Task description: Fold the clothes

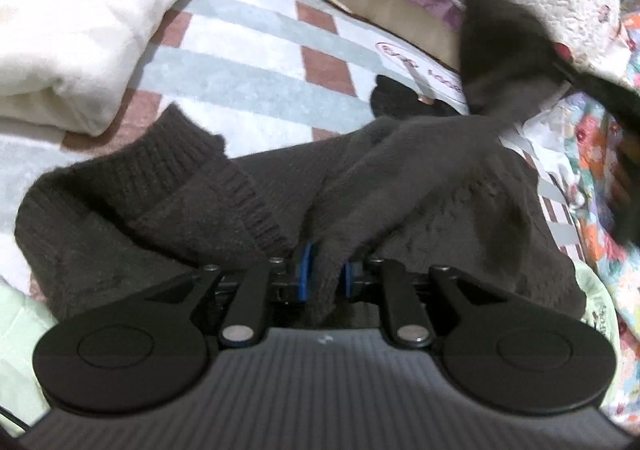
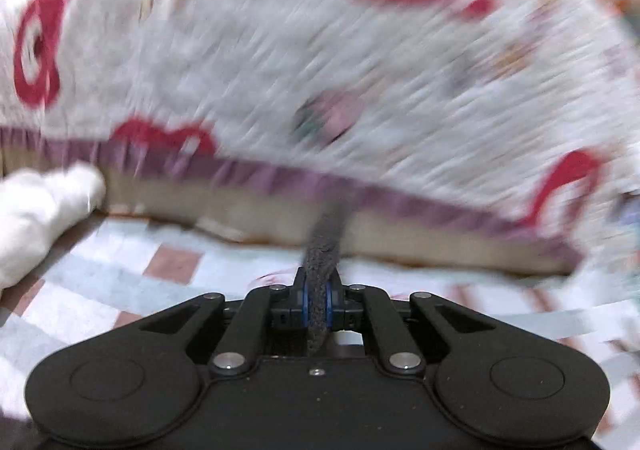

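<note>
Blue pads of my left gripper [image 1: 325, 268] sit closest in the left wrist view, with a fold of the dark brown knit sweater [image 1: 248, 210] running between them. I read the claw as clenched on that fold. Beyond the pads the sweater lies bunched on the checked bed cover [image 1: 240, 50], its ribbed hem or cuff turned up toward the left. A white folded cloth [image 1: 80, 10] sits further back on the left, and a small dark item I cannot identify lies past the sweater. At far right another part of the sweater hangs lifted and blurred, pinched by my right gripper [image 1: 568, 72].

Right wrist view: right gripper [image 2: 318, 298] grasps a narrow edge of the same sweater [image 2: 324, 242], pads pressed tight on it. Behind it the checked cover, then a quilted blanket with red shapes and a purple border [image 2: 360, 70], heavily smeared.

Judgement: the step is spreading the garment out by two held points, ahead of the first fold. Next move calls for drawing both grips apart, keeping hold, then laying the sweater flat on the cover. Risk: loose knit slipping out.
</note>
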Demonstrator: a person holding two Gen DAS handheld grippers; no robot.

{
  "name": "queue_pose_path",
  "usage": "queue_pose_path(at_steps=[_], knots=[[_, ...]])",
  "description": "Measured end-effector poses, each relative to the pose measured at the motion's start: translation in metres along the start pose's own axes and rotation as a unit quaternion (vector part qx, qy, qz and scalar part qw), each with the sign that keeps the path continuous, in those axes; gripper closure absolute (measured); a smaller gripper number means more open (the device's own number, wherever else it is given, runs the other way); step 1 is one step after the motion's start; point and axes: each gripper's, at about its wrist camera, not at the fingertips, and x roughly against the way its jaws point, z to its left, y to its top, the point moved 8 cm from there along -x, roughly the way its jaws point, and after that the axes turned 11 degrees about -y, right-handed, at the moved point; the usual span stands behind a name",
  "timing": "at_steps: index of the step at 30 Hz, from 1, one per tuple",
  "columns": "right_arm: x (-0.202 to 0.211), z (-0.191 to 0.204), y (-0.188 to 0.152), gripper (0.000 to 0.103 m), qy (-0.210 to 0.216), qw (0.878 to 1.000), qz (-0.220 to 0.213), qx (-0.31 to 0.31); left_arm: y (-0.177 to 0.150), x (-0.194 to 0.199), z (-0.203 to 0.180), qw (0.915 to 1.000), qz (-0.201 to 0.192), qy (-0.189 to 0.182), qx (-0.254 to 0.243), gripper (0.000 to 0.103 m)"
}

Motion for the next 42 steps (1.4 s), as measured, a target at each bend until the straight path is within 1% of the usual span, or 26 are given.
queue_pose_path(at_steps=[3, 5, 6, 7, 9, 10, 11, 14, 15, 16, 17, 19, 20, 21, 22, 24, 26, 28, 29, 30, 32, 35, 36, 38, 41, 42], knots=[[0.043, -0.055, -0.039, 0.094, -0.032, 0.999, 0.033, 0.0, 0.002, 0.002, -0.004, 1.0, -0.001, 0.001, -0.001, 0.079], [0.056, -0.082, -0.087, 0.093, -0.052, 0.994, 0.096, -0.002, 0.002, 0.002, -0.007, 1.0, 0.001, 0.005, -0.006, 0.076], [0.056, -0.094, -0.117, 0.092, -0.056, 0.987, 0.145, -0.027, 0.002, 0.0, -0.01, 0.9999, 0.003, 0.007, -0.01, 0.076], [0.052, -0.103, -0.15, 0.092, -0.052, 0.974, 0.212, -0.059, 0.002, -0.001, -0.012, 0.9998, 0.005, 0.01, -0.013, 0.076], [0.041, -0.117, -0.204, 0.088, -0.04, 0.932, 0.332, -0.14, -0.001, -0.006, -0.011, 0.9996, 0.015, 0.021, -0.014, 0.076], [0.038, -0.12, -0.221, 0.086, -0.03, 0.908, 0.377, -0.182, -0.002, -0.008, -0.01, 0.9994, 0.019, 0.027, -0.014, 0.076], [0.035, -0.122, -0.229, 0.085, -0.022, 0.891, 0.405, -0.204, -0.003, -0.009, -0.009, 0.9991, 0.021, 0.033, -0.015, 0.076], [0.036, -0.115, -0.206, 0.075, -0.019, 0.919, 0.372, -0.128, -0.002, -0.006, -0.005, 0.9993, 0.014, 0.035, -0.001, 0.076], [0.04, -0.108, -0.195, 0.07, -0.019, 0.937, 0.344, -0.065, 0.0, -0.003, -0.004, 0.9994, 0.002, 0.034, 0.004, 0.076], [0.047, -0.1, -0.186, 0.068, -0.013, 0.949, 0.315, 0.0, 0.002, 0.001, -0.003, 0.9994, -0.009, 0.033, 0.01, 0.077], [0.057, -0.089, -0.177, 0.066, -0.002, 0.958, 0.279, 0.071, 0.004, 0.005, -0.003, 0.9991, -0.023, 0.033, 0.015, 0.082], [0.083, -0.069, -0.164, 0.065, 0.03, 0.965, 0.185, 0.183, 0.017, 0.022, -0.008, 0.9963, -0.082, 0.017, 0.017, 0.088], [0.096, -0.062, -0.158, 0.06, 0.042, 0.967, 0.122, 0.218, 0.023, 0.031, -0.012, 0.9939, -0.109, 0.005, 0.016, 0.088], [0.11, -0.054, -0.154, 0.048, 0.058, 0.965, 0.063, 0.248, 0.028, 0.039, -0.015, 0.9918, -0.127, 0.001, 0.012, 0.089], [0.119, -0.045, -0.152, 0.045, 0.084, 0.96, 0.028, 0.264, 0.03, 0.043, -0.017, 0.991, -0.133, -0.001, 0.006, 0.089], [0.12, -0.032, -0.15, 0.044, 0.131, 0.959, 0.037, 0.247, 0.029, 0.045, -0.018, 0.9913, -0.131, -0.001, 0.002, 0.088], [0.105, -0.022, -0.154, 0.044, 0.135, 0.954, 0.057, 0.26, 0.022, 0.037, -0.01, 0.9939, -0.108, 0.007, 0.021, 0.088], [0.084, -0.013, -0.166, 0.047, 0.114, 0.944, 0.069, 0.3, 0.015, 0.028, -0.001, 0.9955, -0.081, 0.01, 0.047, 0.089], [0.076, -0.013, -0.17, 0.061, 0.107, 0.943, 0.077, 0.306, 0.012, 0.024, 0.002, 0.9956, -0.071, 0.011, 0.06, 0.089], [0.072, -0.017, -0.171, 0.103, 0.105, 0.944, 0.088, 0.3, 0.009, 0.021, 0.005, 0.9958, -0.061, 0.01, 0.068, 0.089], [0.066, -0.027, -0.162, 0.103, 0.097, 0.957, 0.097, 0.257, 0.005, 0.019, 0.007, 0.9955, -0.053, 0.009, 0.078, 0.088], [0.064, -0.058, -0.142, 0.103, 0.074, 0.974, 0.115, 0.181, 0.005, 0.018, 0.004, 0.9968, -0.046, 0.018, 0.063, 0.084], [0.065, -0.067, -0.138, 0.099, 0.074, 0.976, 0.124, 0.16, 0.005, 0.018, 0.002, 0.9973, -0.043, 0.022, 0.054, 0.083], [0.074, -0.063, -0.14, 0.089, 0.123, 0.97, 0.15, 0.146, 0.005, 0.015, -0.004, 0.9983, -0.032, 0.03, 0.037, 0.078], [0.088, -0.032, -0.158, 0.047, 0.186, 0.955, 0.159, 0.168, -0.003, 0.008, -0.013, 0.9993, -0.012, 0.027, 0.022, 0.069], [0.091, -0.019, -0.167, 0.044, 0.195, 0.949, 0.162, 0.188, -0.005, 0.006, -0.016, 0.9995, -0.005, 0.026, 0.017, 0.068]])
